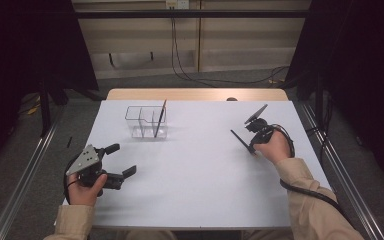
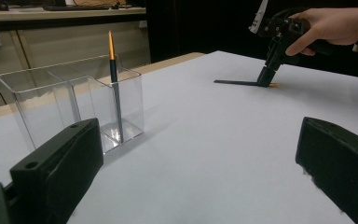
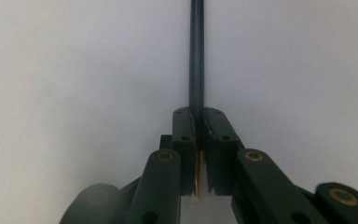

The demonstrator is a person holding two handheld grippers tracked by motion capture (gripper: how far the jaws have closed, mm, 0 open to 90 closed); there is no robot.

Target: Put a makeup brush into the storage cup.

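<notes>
Right gripper clamps a dark pencil lying on the white worktop; left gripper waits with fingers spread.

High view: the right gripper (image 1: 252, 148) tips down onto a pencil (image 1: 240, 139) lying on the worktop (image 1: 200, 185), right of centre; the left gripper (image 1: 122, 161) rests near the left front edge, fingers apart, holding nothing. A clear organiser (image 1: 146, 121) stands toward the back left with a second pencil (image 1: 160, 119) upright in its right-hand compartment.
Left gripper view: its own fingers (image 2: 60, 163) stand wide, the organiser just beyond them; farther off, the right gripper pins the flat pencil.
Right gripper view: the fingers (image 3: 184, 140) are clenched on the pencil (image 3: 196, 56) near its golden end, the shaft running away over the worktop.
</notes>
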